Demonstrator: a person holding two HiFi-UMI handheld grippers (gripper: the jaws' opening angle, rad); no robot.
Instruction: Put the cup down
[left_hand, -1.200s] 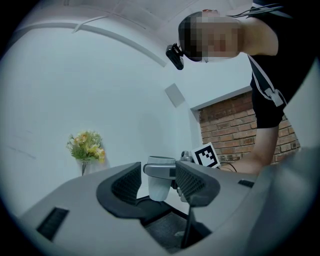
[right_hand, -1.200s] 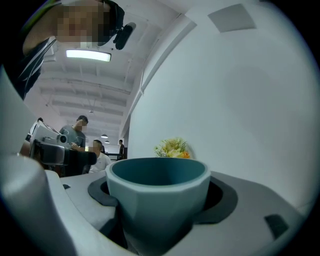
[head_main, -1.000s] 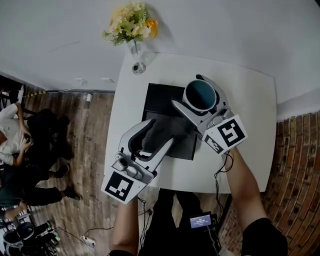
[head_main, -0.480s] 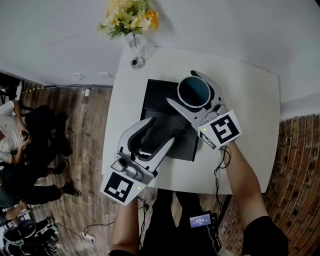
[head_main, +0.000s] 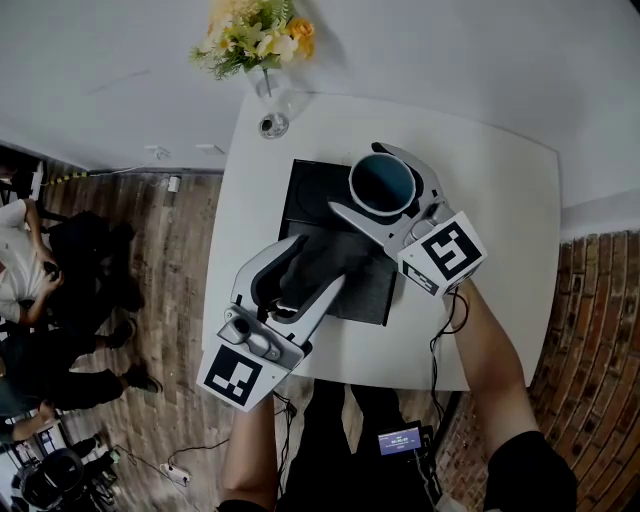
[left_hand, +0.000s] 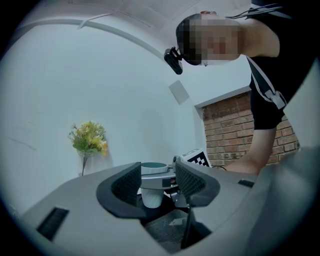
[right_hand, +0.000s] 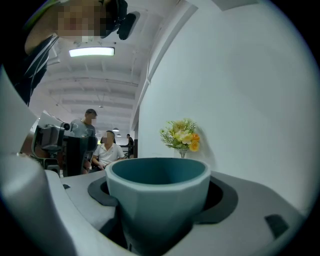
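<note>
Teal faceted cup sits clamped between the jaws of the right gripper, over the far edge of a black square mat on the white table. The right forearm stretches forward. The left gripper hovers nearer, angled toward the cup, jaws spread and empty.

The cup is seen matt throughout, smooth inside and faceted outside, with a ceramic look. Smooth matt grey plastic is noted on the right gripper and left gripper. The left's pads are shown black and finely ribbed, rubber-like. The table is read as smooth with a faint sheen. The black tray is matt, and the dark cloth on it looks finely woven. Worn wood planks are seen on the floor, clear glass in the vase, rough brick on the wall.
</note>
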